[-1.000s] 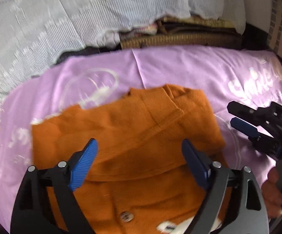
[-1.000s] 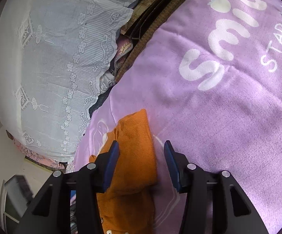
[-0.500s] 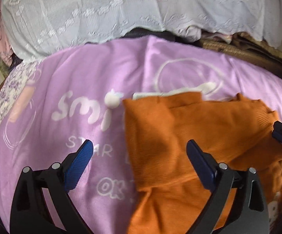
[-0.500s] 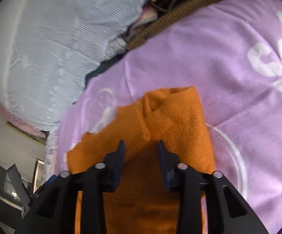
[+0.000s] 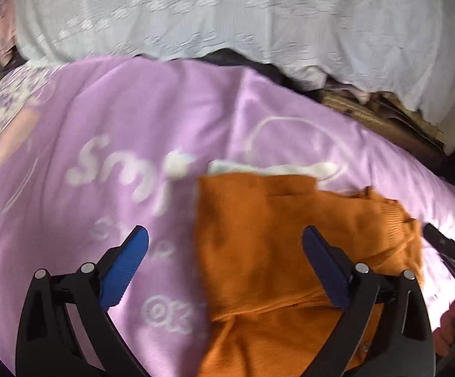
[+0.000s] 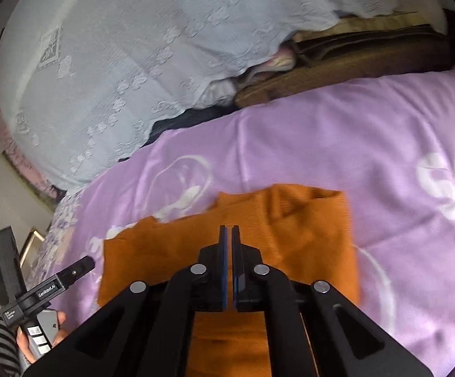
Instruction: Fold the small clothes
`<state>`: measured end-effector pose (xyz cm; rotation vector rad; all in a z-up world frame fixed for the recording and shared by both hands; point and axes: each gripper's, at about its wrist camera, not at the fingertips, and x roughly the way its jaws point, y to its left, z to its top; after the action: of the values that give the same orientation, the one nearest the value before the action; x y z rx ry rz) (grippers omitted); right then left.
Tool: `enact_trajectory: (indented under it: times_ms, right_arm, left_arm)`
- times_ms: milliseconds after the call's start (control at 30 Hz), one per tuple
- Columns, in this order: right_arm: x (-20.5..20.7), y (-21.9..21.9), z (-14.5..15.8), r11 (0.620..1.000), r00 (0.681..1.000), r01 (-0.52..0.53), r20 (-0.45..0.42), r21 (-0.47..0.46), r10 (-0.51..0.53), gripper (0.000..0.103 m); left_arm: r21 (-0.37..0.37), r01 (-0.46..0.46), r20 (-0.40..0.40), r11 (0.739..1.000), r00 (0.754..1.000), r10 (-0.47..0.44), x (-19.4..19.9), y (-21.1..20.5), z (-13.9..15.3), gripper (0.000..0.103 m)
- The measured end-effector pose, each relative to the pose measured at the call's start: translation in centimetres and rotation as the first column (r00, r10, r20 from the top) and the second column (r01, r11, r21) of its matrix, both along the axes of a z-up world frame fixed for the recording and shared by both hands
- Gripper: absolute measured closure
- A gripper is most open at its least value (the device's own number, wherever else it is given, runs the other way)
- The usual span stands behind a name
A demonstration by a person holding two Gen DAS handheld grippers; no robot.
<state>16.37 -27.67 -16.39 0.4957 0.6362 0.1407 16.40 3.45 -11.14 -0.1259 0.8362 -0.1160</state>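
Garment: small orange knit top point(image 5: 277, 245), partly folded, lying on a purple blanket point(image 5: 108, 119) with white "smile" lettering.
Left gripper point(image 5: 225, 260): jaws spread about as wide as they go, been opening a bit more just now, nothing clamped. One blue pad over bare blanket, the other over the orange knit.
Right gripper point(image 6: 229, 264): jaws just snapped shut, pads basically together, can't see any fabric pinched between them. Orange top sits right under and ahead of them.
Background: white lace cloth point(image 6: 108, 72) draped behind the blanket, wicker-looking edge point(image 6: 337, 72) beside it.
Person: hand point(image 6: 43, 337) with a striped sleeve gripping the left gripper's handle.
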Motion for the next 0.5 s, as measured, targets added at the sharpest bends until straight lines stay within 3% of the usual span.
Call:
enact_trajectory:
  times_ms: [67, 133, 167, 200, 300, 367, 400, 467, 500]
  right_arm:
    - [2.2, 0.4, -1.5, 1.000, 0.998, -0.014, -0.055, 0.002, 0.014, 0.100]
    - [3.9, -0.4, -4.9, 0.999, 0.989, -0.004, -0.149, 0.053, 0.012, 0.103]
    - [3.7, -1.4, -5.5, 0.989, 0.992, -0.011, -0.123, 0.146, 0.029, 0.103]
    - [3.4, -2.1, -5.5, 0.981, 0.991, -0.005, -0.128, 0.195, 0.030, 0.103]
    - [0.7, -2.2, -3.5, 0.993, 0.998, 0.030, -0.065, 0.118, -0.022, 0.097]
    - [-0.6, -1.2, -2.6, 0.996, 0.999, -0.033, -0.037, 0.088, 0.036, 0.095]
    - [-0.9, -0.6, -2.6, 0.994, 0.996, -0.069, -0.044, 0.090, 0.073, 0.087]
    - [-0.5, 0.5, -4.1, 0.995, 0.987, -0.095, -0.128, 0.029, 0.098, 0.067]
    - [-0.3, 0.9, -4.8, 0.994, 0.985, -0.107, -0.133, 0.008, 0.108, 0.068]
  left_arm:
    - [0.069, 0.026, -0.006, 0.997, 1.000, -0.026, 1.1, -1.8, -0.8, 0.007]
    - [0.157, 0.018, -0.100, 0.988, 0.995, -0.002, 3.3, -2.7, -4.1, 0.005]
    - [0.159, 0.009, -0.177, 0.987, 0.984, 0.020, 4.5, -2.3, -6.6, 0.004]
    - [0.090, -0.007, -0.169, 0.996, 0.985, 0.022, 4.5, -1.4, -6.4, 0.004]
    - [-0.001, -0.059, -0.121, 0.998, 0.991, 0.059, 3.2, 0.9, -4.3, 0.005]
    - [-0.074, -0.025, -0.099, 0.997, 0.995, 0.018, 1.8, 1.6, -3.5, 0.005]
    - [-0.064, -0.017, -0.108, 0.998, 0.994, 0.010, 1.6, 1.5, -3.6, 0.005]
    - [0.024, 0.004, -0.163, 1.000, 0.987, 0.000, 1.6, 0.7, -4.9, 0.005]
    - [0.078, 0.022, -0.204, 0.997, 0.979, -0.006, 1.9, -0.1, -6.5, 0.004]
